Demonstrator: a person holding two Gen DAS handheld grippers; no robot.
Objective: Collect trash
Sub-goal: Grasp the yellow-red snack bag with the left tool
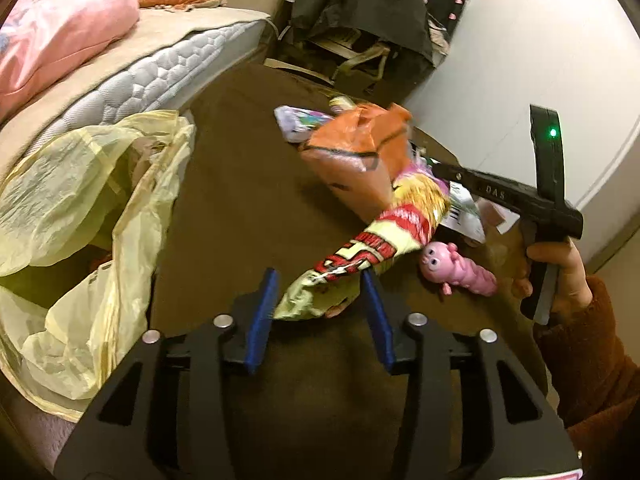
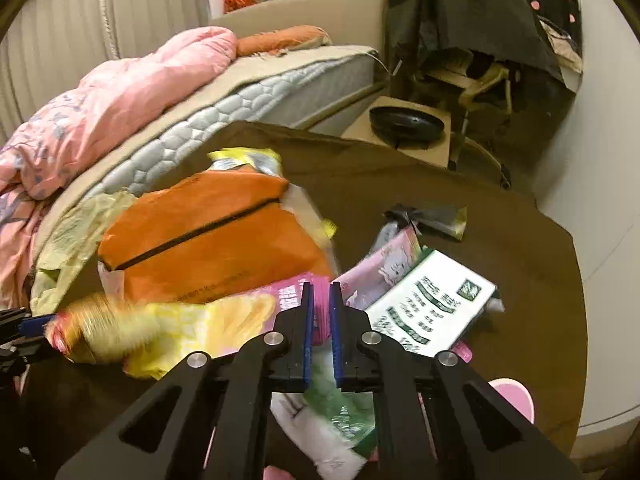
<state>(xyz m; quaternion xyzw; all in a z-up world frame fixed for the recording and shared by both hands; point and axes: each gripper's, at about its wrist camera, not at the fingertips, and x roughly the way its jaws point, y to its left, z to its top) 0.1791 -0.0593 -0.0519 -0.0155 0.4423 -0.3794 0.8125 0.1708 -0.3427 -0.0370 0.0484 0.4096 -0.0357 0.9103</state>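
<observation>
Dim warm light, fisheye warp, motion blur.

Left tongs (image 1: 320,296) parted around a yellow-red snack wrapper (image 1: 360,256), yellow bag (image 1: 80,208) beside.

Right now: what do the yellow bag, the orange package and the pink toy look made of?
Yellow bag: thin plastic film, translucent, crinkled, slumps open.
Orange package: looks like glossy plastic wrap, creased with sheen; could be coated paper.
Pink toy: likely smooth moulded plastic or rubber, with highlights; can't tell which.
</observation>
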